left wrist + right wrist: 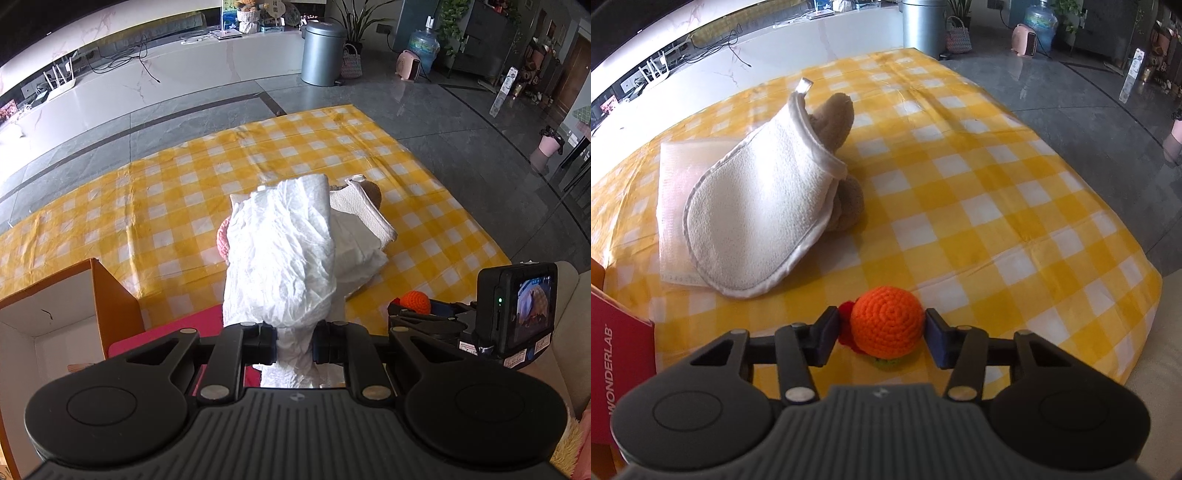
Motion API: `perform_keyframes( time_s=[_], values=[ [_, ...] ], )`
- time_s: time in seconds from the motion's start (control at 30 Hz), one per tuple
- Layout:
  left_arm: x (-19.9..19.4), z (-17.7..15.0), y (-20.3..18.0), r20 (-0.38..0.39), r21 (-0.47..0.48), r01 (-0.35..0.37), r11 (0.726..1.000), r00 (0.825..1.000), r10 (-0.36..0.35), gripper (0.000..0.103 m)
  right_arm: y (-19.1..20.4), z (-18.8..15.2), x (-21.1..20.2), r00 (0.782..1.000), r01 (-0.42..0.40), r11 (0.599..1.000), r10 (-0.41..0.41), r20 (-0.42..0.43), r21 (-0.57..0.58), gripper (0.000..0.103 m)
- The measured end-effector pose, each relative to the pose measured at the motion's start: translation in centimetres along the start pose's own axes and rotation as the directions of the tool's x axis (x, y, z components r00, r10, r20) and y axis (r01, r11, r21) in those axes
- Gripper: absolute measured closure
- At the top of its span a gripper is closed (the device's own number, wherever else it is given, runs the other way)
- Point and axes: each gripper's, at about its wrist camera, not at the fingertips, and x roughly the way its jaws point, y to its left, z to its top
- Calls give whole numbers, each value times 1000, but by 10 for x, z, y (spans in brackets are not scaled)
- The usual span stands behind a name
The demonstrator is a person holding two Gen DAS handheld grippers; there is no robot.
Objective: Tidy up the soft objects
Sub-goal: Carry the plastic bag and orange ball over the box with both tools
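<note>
Closest in, the left gripper [294, 345] is clenched on a crumpled white cloth [280, 251], the bunched end pinched between its pads while the rest stands up ahead of it, lifted clear of the yellow checked sheet [177, 206], presumably so it can travel to the open cardboard box [55, 314] just off to its left. Over on the other side, the right gripper [882, 338] brackets an orange crocheted ball [886, 326] sitting on the sheet; a sliver of gap shows at each pad, so call it released, straddling the ball rather than squeezing it. That looks like the line-up for a grab. Further ahead and left of the right gripper, a white slipper [753, 214] leans across a brown plush toy [838, 155], both resting on a flat white pad [679, 177], still waiting their turn.
</note>
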Motion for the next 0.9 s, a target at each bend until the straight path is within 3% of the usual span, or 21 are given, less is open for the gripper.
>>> perform_keyframes(
  time_s=[0.07, 0.33, 0.57, 0.7, 0.9],
  values=[
    [-4, -4, 2, 20, 1, 8, 1000, 1000, -8, 85, 0, 1, -4, 1000, -14, 1000, 13, 22, 6, 61],
    [-35, -18, 11, 93, 9, 64, 998, 994, -65, 85, 0, 8, -42, 984, -104, 994, 97, 152, 39, 61],
    [-93, -32, 57, 243, -92, 134, 987, 964, -108, 85, 16, 12, -62, 962, -197, 980, 188, 200, 27, 61],
    [-122, -54, 97, 326, -167, 135, 977, 942, -74, 85, 29, 12, -77, 942, -245, 969, 237, 237, 4, 61],
    [-135, -87, 151, 359, -269, 71, 960, 933, 32, 85, 50, 10, -110, 885, -357, 933, 351, 305, -36, 61]
  ],
)
